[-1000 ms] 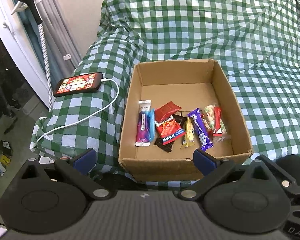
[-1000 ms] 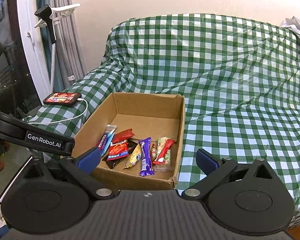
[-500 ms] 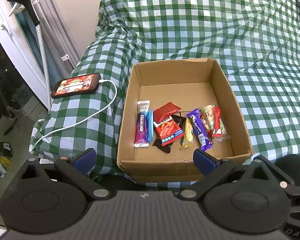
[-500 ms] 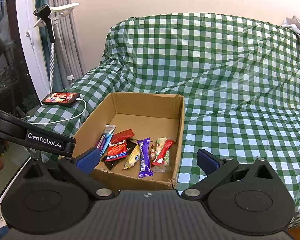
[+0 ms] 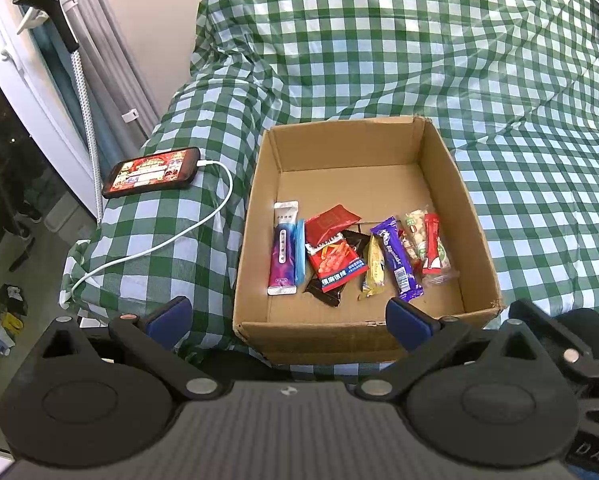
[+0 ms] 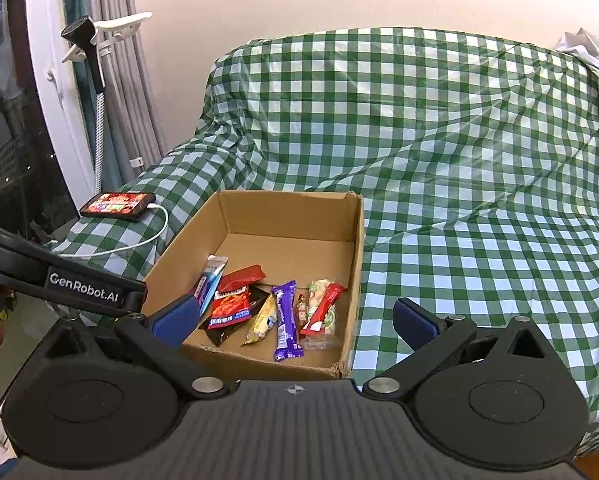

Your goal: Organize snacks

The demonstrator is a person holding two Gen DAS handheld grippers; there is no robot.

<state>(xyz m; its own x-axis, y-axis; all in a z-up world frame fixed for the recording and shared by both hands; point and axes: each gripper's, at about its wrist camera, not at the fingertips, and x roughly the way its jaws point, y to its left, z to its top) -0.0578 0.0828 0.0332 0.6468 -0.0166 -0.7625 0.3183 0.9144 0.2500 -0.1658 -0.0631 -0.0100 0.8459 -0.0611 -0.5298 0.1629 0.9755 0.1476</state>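
Since a second ago both my claws have drifted only slightly: the cardboard box sits a touch further left in the left view and a little lower in the right view. Its snacks lie unmoved in a loose row near the front wall, the purple bar among them. My left gripper and right gripper both hang wide open, holding nothing. The phone rests on the checked cover.

Box far half bare; snacks crowd its near half.
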